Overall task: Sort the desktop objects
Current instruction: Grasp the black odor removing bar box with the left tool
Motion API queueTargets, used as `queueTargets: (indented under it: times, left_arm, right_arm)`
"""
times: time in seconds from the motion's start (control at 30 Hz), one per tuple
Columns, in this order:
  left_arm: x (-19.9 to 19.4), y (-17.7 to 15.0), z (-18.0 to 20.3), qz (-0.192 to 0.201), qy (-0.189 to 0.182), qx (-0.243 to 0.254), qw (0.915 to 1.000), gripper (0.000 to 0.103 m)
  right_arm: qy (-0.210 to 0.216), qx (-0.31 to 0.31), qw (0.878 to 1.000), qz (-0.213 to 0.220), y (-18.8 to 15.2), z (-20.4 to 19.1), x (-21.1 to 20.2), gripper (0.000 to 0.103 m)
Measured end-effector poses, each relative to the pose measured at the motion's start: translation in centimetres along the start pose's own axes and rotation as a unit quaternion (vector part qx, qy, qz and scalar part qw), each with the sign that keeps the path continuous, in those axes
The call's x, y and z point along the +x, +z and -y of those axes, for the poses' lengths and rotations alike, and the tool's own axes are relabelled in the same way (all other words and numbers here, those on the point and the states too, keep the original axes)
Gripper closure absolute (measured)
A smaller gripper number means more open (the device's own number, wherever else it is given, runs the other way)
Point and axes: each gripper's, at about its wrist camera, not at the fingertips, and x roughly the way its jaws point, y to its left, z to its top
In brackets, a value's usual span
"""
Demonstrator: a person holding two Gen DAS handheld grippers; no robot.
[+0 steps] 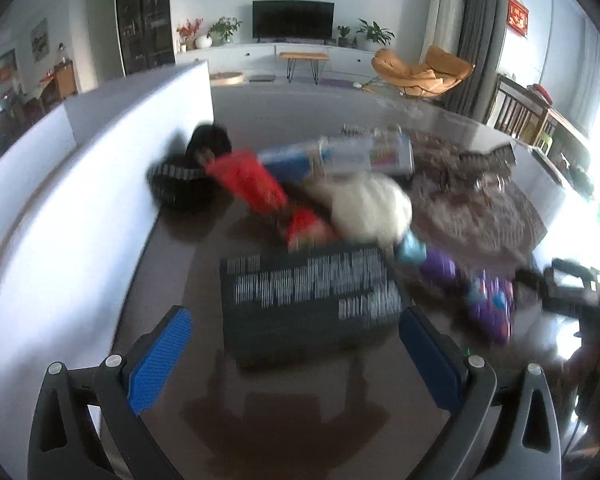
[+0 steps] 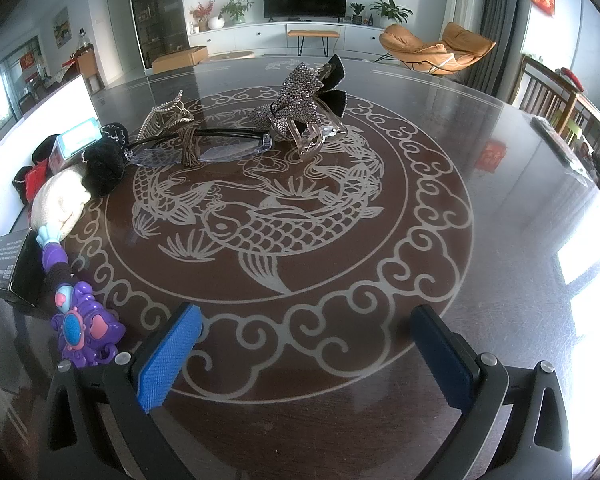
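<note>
At the left edge of the right wrist view, several things lie close together beside a white box (image 2: pixel 80 98). There is a dark printed box (image 2: pixel 14 268) at the lower left, a purple toy wand (image 2: pixel 80 320) just right of it, a cream pouch (image 2: pixel 62 202) above, then something red (image 2: pixel 36 180) and a black pompom (image 2: pixel 102 168). This looks like a group already gathered, though I cannot be sure.

The left wrist view is blurred. In it the left gripper (image 1: pixel 296 344) has its jaws wide apart and nothing between them. The dark printed box (image 1: pixel 308 300) lies just ahead of its fingers, in the lower middle of the frame.

In the upper middle of the right wrist view, on the round table (image 2: pixel 500 200) with the fish pattern, the eyeglasses (image 2: pixel 200 148) lie with a beaded hair clip (image 2: pixel 168 118) touching them. To their right, a rhinestone bow clip (image 2: pixel 296 104) rests on a clear claw clip (image 2: pixel 316 136). These seem not yet sorted.

At the bottom of the same frame the right gripper (image 2: pixel 308 348) is also wide open and empty, over bare table, well apart from those things.

I judge the task about half done: the middle items are left.
</note>
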Motion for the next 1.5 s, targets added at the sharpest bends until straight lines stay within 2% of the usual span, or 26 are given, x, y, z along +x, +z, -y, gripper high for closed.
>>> queueTargets:
  times: [0.1, 0.2, 0.27, 0.33, 0.4, 0.5, 0.57, 0.6, 0.67, 0.77, 0.83, 0.9, 1.0, 1.1, 1.13, 1.23, 1.33, 1.4, 1.47, 1.5]
  left_arm:
    - [1.4, 2.6, 0.7, 0.002, 0.037, 0.008, 0.9993, 0.0]
    - [4.0, 4.2, 1.0, -0.033, 0.034, 0.027, 0.9985, 0.0]
    - [5.1, 4.3, 1.0, -0.068, -0.03, 0.041, 0.9964, 0.0]
    - [5.9, 3.8, 1.4, -0.11, -0.051, 0.069, 0.9902, 0.0]
    - [5.0, 2.3, 2.0, -0.125, -0.08, 0.113, 0.9824, 0.0]
    - [3.5, 0.3, 2.0, -0.149, -0.121, 0.132, 0.9724, 0.0]
    - [2.4, -1.1, 2.0, -0.164, -0.155, 0.149, 0.9627, 0.0]
    - [1.8, -1.4, 2.1, -0.168, -0.158, 0.155, 0.9607, 0.0]
    - [1.0, -1.9, 2.1, -0.169, -0.153, 0.174, 0.958, 0.0]
    - [0.0, -1.6, 1.8, -0.158, -0.14, 0.19, 0.9588, 0.0]
    - [-0.6, -1.2, 1.7, -0.144, -0.147, 0.192, 0.9597, 0.0]
    - [-1.7, -1.0, 1.0, -0.133, -0.165, 0.206, 0.9554, 0.0]
    - [-2.5, -1.6, 1.1, -0.125, -0.158, 0.242, 0.9491, 0.0]
    - [-3.5, -3.0, 1.5, -0.124, -0.158, 0.297, 0.9336, 0.0]
    - [-3.7, -3.6, 1.8, -0.116, -0.139, 0.325, 0.9283, 0.0]
    - [-3.1, -4.3, 2.3, -0.105, -0.084, 0.363, 0.9222, 0.0]
    - [-0.8, -3.7, 2.9, -0.119, -0.068, 0.351, 0.9262, 0.0]
    - [0.7, -2.7, 3.2, -0.118, -0.061, 0.327, 0.9358, 0.0]
    - [2.1, -1.2, 3.0, -0.123, -0.061, 0.281, 0.95, 0.0]
    - [2.5, -0.8, 2.9, -0.128, -0.063, 0.267, 0.9532, 0.0]
  right_arm:
    - [0.0, 0.0, 1.0, 0.0, 0.0, 0.0, 0.0, 0.0]
    - [0.0, 0.0, 1.0, 0.0, 0.0, 0.0, 0.0, 0.0]
    - [0.0, 0.0, 1.0, 0.0, 0.0, 0.0, 0.0, 0.0]
    - [0.0, 0.0, 1.0, 0.0, 0.0, 0.0, 0.0, 0.0]
    - [0.0, 0.0, 1.0, 0.0, 0.0, 0.0, 0.0, 0.0]
    - [0.0, 0.0, 1.0, 0.0, 0.0, 0.0, 0.0, 0.0]
    - [0.0, 0.0, 1.0, 0.0, 0.0, 0.0, 0.0, 0.0]
    - [0.0, 0.0, 1.0, 0.0, 0.0, 0.0, 0.0, 0.0]
    - [0.0, 0.0, 1.0, 0.0, 0.0, 0.0, 0.0, 0.0]
    - [0.0, 0.0, 1.0, 0.0, -0.2, 0.1, -0.1, 0.0]
    - [0.0, 0.0, 1.0, 0.0, -0.1, 0.1, 0.0, 0.0]
    - [0.0, 0.0, 1.0, 0.0, 0.0, 0.1, 0.0, 0.0]
    - [0.0, 0.0, 1.0, 0.0, -0.1, 0.1, 0.0, 0.0]
    - [0.0, 0.0, 1.0, 0.0, -0.1, 0.1, -0.1, 0.0]
    - [0.0, 0.0, 1.0, 0.0, -0.1, 0.1, -0.1, 0.0]
    - [0.0, 0.0, 1.0, 0.0, -0.2, 0.1, -0.1, 0.0]
    - [0.0, 0.0, 1.0, 0.0, -0.2, 0.1, -0.1, 0.0]
    - [0.0, 0.0, 1.0, 0.0, -0.2, 0.1, -0.1, 0.0]
    - [0.0, 0.0, 1.0, 0.0, -0.2, 0.1, -0.1, 0.0]
    - [0.0, 0.0, 1.0, 0.0, -0.2, 0.1, -0.1, 0.0]
